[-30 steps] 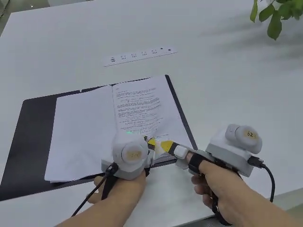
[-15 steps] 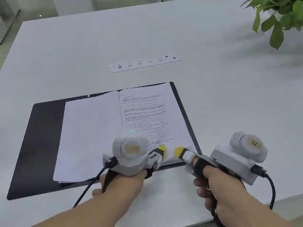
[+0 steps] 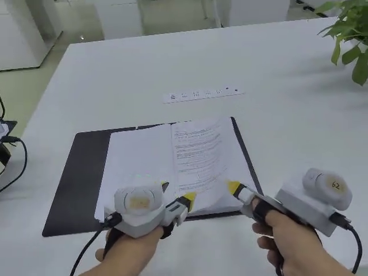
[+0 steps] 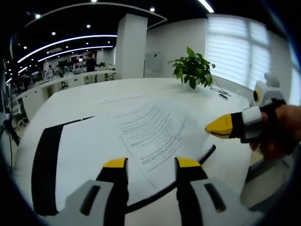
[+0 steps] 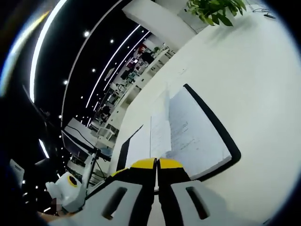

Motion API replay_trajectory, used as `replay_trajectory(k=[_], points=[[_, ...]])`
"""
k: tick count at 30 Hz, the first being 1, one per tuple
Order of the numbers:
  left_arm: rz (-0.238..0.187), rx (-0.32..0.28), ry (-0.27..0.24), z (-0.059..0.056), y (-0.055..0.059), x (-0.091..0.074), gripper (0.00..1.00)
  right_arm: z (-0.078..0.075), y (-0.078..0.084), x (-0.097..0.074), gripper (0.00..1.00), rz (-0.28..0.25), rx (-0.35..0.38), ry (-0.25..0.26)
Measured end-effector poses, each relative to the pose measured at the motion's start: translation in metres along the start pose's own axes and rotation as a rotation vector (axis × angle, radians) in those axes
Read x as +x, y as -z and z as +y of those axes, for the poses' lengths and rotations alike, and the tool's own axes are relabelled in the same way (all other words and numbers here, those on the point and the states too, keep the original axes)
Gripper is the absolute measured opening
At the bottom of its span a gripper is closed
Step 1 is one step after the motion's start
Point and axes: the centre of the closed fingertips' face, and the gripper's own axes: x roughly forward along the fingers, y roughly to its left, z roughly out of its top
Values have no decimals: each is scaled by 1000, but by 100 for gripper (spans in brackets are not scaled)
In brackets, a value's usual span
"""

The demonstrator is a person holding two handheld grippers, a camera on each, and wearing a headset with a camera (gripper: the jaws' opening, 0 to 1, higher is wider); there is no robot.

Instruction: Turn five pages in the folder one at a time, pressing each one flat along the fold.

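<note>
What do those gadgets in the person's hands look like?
The left hand-held gripper and the right hand-held gripper match: pale grey plastic bodies, two black jaws tipped in yellow, and a black cable trailing from each back toward the person.

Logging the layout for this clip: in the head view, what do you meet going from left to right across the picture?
black cable → folder's black cover → blank page → printed page → plant

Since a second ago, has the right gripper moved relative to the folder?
Yes. The right gripper has drawn back rightward, from well over the printed page toward the folder's right edge.
</note>
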Motion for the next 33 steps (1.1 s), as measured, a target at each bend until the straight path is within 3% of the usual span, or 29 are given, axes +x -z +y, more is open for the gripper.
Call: replay_trajectory(k=[11,24,33], points=[[-68,-53,-112,55,-8,-60,39,58,12,14,0,16,-146,-74],[-122,-117,-196,91,-6,-102,39,107,47,44,0,106,-256,-144],[-145,-152,-242,114,-3,-124,39,132,85,67,0,203,-312,-180]])
